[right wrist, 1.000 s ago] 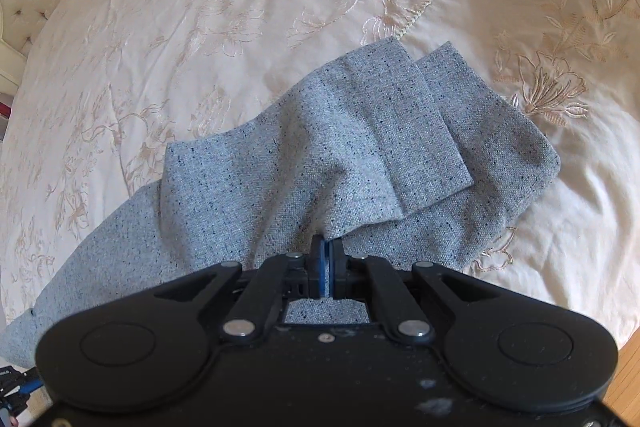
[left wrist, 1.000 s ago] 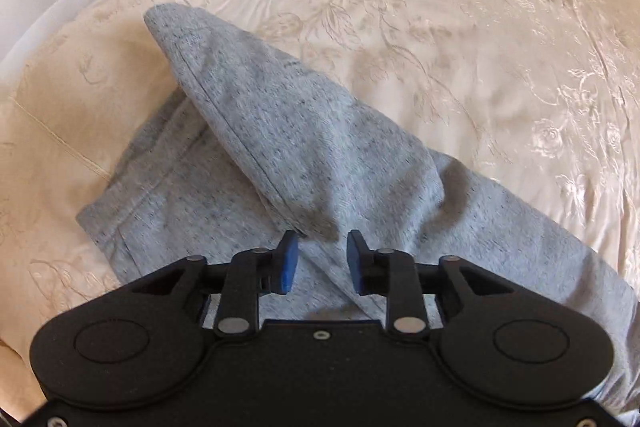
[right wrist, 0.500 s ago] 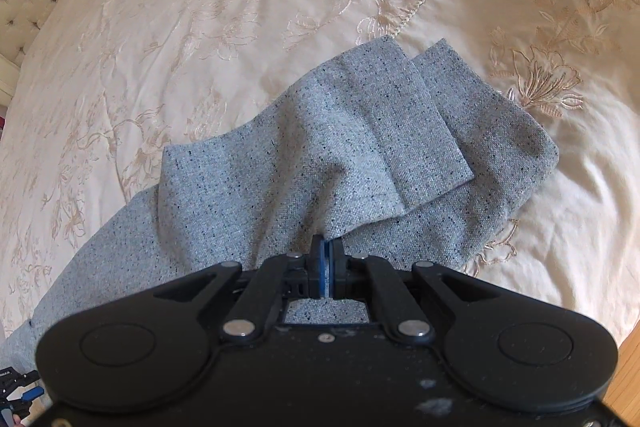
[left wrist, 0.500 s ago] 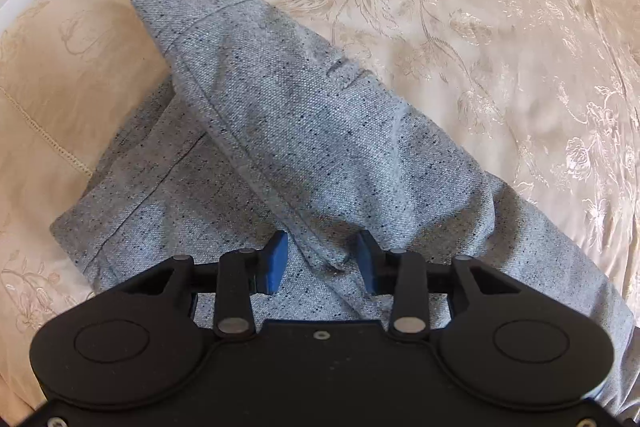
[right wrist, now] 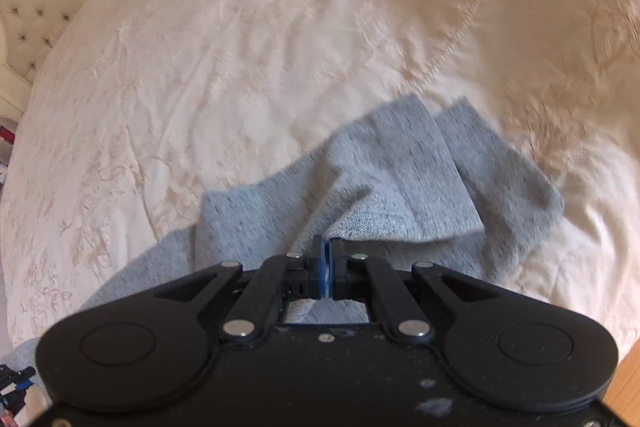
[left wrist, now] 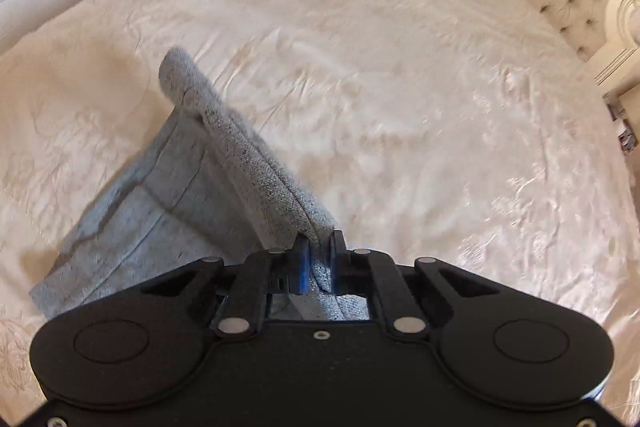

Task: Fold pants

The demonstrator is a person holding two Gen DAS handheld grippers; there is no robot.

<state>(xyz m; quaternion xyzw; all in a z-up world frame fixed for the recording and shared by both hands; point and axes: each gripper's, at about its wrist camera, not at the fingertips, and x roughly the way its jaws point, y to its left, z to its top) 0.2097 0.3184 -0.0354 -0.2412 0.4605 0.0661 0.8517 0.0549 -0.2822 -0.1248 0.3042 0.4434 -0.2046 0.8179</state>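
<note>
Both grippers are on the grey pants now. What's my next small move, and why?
Probably lift both together: the left gripper is closing on a folded ridge of the pants, the right gripper pinches fabric too, and most cloth lies on the bedspread.

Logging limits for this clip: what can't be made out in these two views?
- Left wrist: pants under the left claw hidden by its body; far fabric motion-blurred.
- Right wrist: cloth in the right claw barely visible; pants cut off lower left.
- Bedspread embroidery blurred.
</note>
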